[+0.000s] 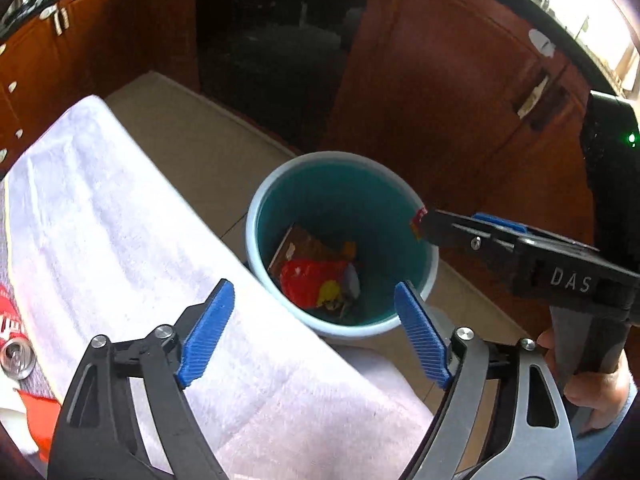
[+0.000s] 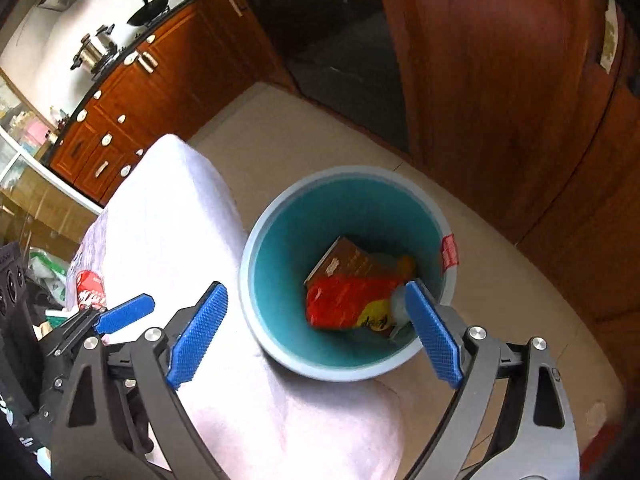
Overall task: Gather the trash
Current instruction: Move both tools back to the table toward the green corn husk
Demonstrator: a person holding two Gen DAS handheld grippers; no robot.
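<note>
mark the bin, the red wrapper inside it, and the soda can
bin [image 2: 256, 240], right wrist view, on the left rim.
red wrapper [image 2: 344, 292], right wrist view, middle of the red face, inside the bin.
soda can [image 1: 18, 358], left wrist view, on the silver top, at the left edge.

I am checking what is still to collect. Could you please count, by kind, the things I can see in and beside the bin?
Bin: 1
Brown carton in the bin: 1
Red and yellow wrapper in the bin: 1
Red can on the white cloth: 1
Total: 4, not counting the cloth; smaller scraps in the bin cannot be told apart.
</note>
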